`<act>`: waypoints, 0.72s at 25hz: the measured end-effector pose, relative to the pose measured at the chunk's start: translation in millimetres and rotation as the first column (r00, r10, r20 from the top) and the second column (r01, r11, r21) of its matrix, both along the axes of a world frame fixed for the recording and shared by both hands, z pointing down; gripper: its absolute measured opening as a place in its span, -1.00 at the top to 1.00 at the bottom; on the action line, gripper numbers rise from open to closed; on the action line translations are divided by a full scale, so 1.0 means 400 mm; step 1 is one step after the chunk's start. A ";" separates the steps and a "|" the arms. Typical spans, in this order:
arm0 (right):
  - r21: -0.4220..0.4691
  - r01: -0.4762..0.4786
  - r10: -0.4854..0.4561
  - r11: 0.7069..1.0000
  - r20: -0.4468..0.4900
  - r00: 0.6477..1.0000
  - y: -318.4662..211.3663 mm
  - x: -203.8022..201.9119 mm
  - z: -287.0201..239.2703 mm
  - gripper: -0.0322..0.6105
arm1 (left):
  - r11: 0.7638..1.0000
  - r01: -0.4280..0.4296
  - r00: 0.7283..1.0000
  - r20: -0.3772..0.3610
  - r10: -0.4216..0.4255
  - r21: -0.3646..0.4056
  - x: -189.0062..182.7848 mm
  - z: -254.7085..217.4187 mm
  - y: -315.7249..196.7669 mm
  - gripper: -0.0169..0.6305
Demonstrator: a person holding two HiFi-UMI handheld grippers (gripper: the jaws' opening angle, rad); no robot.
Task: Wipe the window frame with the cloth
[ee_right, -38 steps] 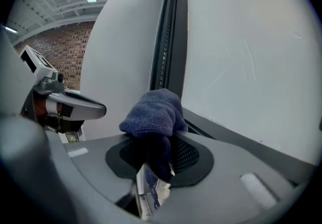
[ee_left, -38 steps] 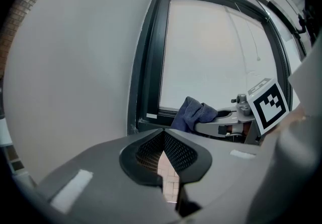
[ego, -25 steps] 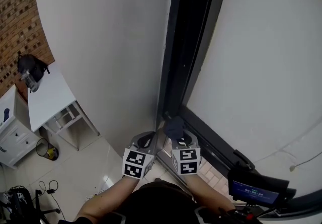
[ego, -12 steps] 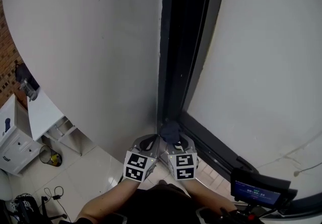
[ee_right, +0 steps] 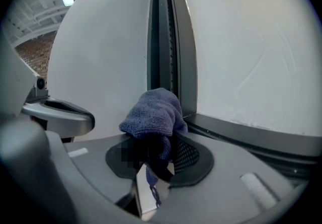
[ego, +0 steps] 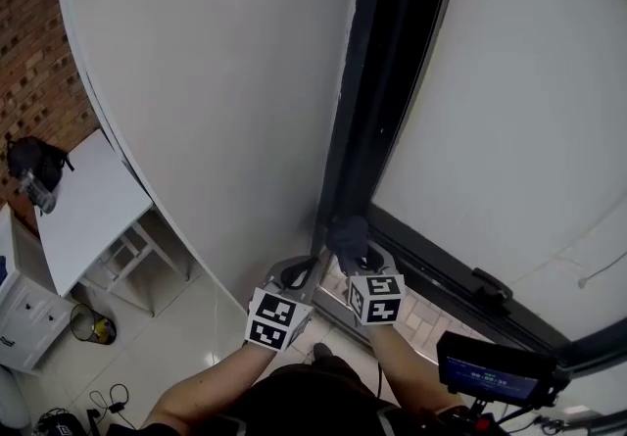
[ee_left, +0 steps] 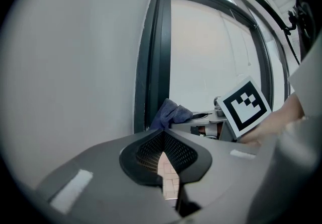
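Against half a second ago: right gripper now sits further forward than left gripper, and their marker cubes, then side by side, have drawn apart. The cloth stays at the same spot, the bottom corner where the dark upright of the window frame meets its lower rail. The head view has swung, so more of the brick wall and the white table shows at left.

Right gripper: jaws clamped on the blue-grey cloth, which bunches up above the tips with a thin tail hanging below.

Left gripper: jaws closed tip to tip with nothing between them. It is held just beside the white wall, near the upright.

Hard to tell:
- The cloth bunch covers the foot of the upright in the right gripper view, so I can't confirm that it touches the frame.
- From the left gripper view only the cloth's top edge shows above the jaw body.
- Both forearms run off the bottom edge of the head view.
- Print on the small screen at lower right is too small to read.
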State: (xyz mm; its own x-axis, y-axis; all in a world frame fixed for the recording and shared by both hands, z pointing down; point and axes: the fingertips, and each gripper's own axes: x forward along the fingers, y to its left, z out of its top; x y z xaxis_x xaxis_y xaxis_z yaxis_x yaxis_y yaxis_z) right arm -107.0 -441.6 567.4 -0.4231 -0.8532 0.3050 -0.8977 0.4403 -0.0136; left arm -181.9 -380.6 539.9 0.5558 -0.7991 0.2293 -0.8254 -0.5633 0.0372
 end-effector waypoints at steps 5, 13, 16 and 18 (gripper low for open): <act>0.035 -0.065 0.063 0.997 0.045 0.997 0.044 0.009 -0.054 0.53 | 0.999 -0.051 0.998 -0.033 0.051 0.003 -0.026 -0.012 0.037 0.97; 0.124 -0.312 0.300 0.942 0.104 0.948 0.254 0.242 -0.186 0.53 | 0.968 -0.243 0.965 -0.091 0.248 0.066 0.090 -0.085 0.112 0.97; 0.138 -0.363 0.350 0.921 0.113 0.930 0.335 0.321 -0.223 0.53 | 0.957 -0.279 0.952 -0.104 0.287 0.083 0.133 -0.112 0.146 0.97; 0.156 -0.408 0.395 0.900 0.106 0.912 0.399 0.379 -0.248 0.53 | 0.943 -0.318 0.939 -0.105 0.327 0.098 0.171 -0.131 0.175 0.97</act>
